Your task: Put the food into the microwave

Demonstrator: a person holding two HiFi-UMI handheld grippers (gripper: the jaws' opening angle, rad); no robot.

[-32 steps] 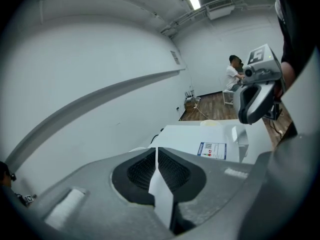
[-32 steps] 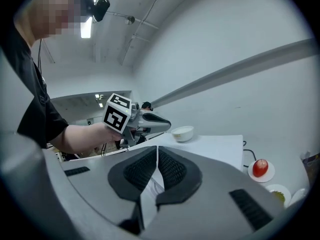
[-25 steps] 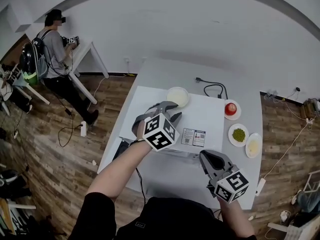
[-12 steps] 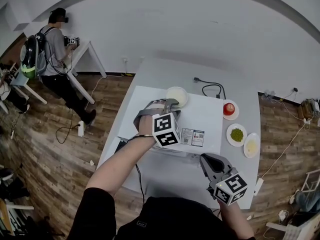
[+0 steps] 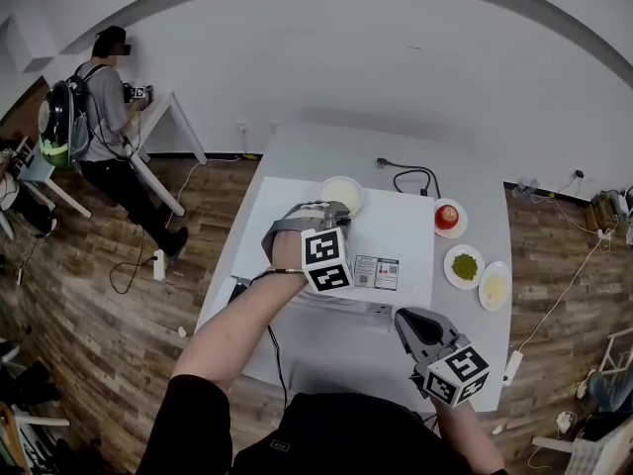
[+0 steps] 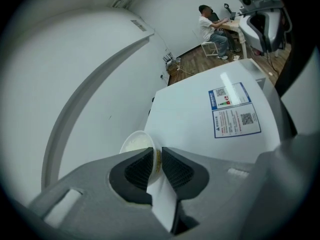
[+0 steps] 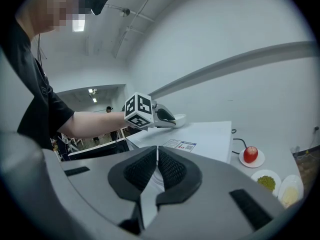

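The left gripper [image 6: 155, 154] has just been closing its jaws, and the pads now pinch the near rim of the bowl [image 6: 134, 143], which sits on the far left corner of the microwave [image 5: 396, 231] top. The right gripper [image 7: 157, 156] hangs low at the microwave's front with its jaws pressed together on nothing. An apple [image 5: 447, 214] on a plate rests on the table right of the microwave.

This looks like a test lab: plain white walls [image 5: 396, 67], wood floor [image 5: 79, 315] with loose cables [image 5: 129, 265], and far left of the left tongs [image 5: 338, 210] a person [image 5: 107, 102] wearing a backpack [image 5: 54, 122].
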